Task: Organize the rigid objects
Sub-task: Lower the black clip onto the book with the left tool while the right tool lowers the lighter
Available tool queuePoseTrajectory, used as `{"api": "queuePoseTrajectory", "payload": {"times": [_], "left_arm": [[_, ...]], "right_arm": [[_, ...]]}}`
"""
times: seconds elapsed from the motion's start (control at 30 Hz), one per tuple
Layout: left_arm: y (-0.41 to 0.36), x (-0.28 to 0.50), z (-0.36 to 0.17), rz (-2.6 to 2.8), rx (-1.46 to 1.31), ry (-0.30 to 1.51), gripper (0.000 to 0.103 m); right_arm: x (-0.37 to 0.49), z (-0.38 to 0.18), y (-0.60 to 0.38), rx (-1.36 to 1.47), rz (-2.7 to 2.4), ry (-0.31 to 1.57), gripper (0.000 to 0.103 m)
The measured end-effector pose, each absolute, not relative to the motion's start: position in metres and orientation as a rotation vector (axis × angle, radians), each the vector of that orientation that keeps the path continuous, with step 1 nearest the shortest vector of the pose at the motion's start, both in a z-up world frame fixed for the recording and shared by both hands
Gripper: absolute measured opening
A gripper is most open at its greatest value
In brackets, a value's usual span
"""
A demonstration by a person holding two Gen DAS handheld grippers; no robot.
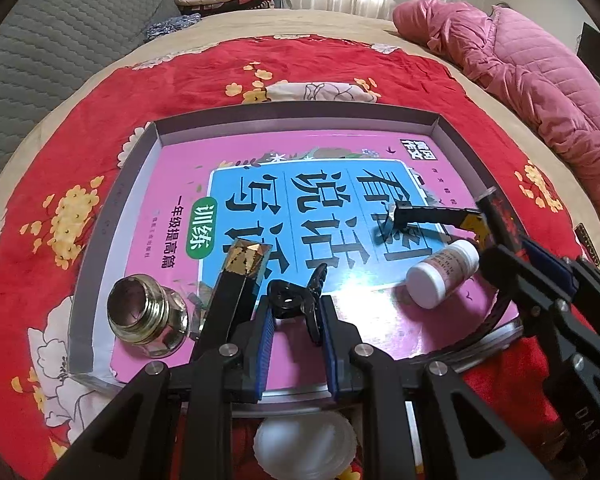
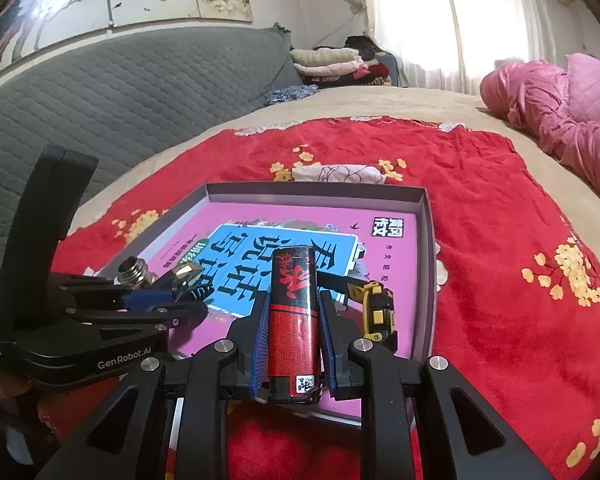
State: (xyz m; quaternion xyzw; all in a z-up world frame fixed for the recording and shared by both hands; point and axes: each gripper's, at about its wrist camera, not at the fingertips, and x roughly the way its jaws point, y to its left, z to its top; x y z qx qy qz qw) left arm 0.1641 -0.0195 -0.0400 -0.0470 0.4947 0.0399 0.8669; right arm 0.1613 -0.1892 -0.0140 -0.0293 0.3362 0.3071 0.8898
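Note:
A grey shallow box [image 1: 100, 240] holds a pink and blue book [image 1: 300, 184]. My left gripper [image 1: 296, 304] is shut on a small black toothed clip [image 1: 288, 300], low over the book's near edge. On the book lie a metal threaded fitting [image 1: 148, 316], a black stick with a gold faceted tip [image 1: 242, 276], a white bottle [image 1: 440, 274] and a yellow and black utility knife [image 1: 440, 216]. My right gripper [image 2: 295, 300] is shut on a red and black lighter [image 2: 294, 320], held above the box's near right part, close to the knife [image 2: 376, 304].
The box sits on a red flowered blanket [image 2: 500, 208] spread over a beige bed. A white ribbed lid [image 1: 304, 448] lies just before the box. A pink quilted jacket [image 1: 520, 76] lies at the far right, a grey sofa [image 2: 120, 92] at the left.

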Motion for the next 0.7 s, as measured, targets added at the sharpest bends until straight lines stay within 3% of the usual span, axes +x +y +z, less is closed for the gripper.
{"api": "queuePoseTrajectory", "payload": {"times": [0.7], "left_arm": [[-0.016, 0.162, -0.04, 0.09, -0.111, 1.039, 0.022]], "right_arm": [[0.167, -0.027, -0.184, -0.081, 0.632, 0.768, 0.024]]}}
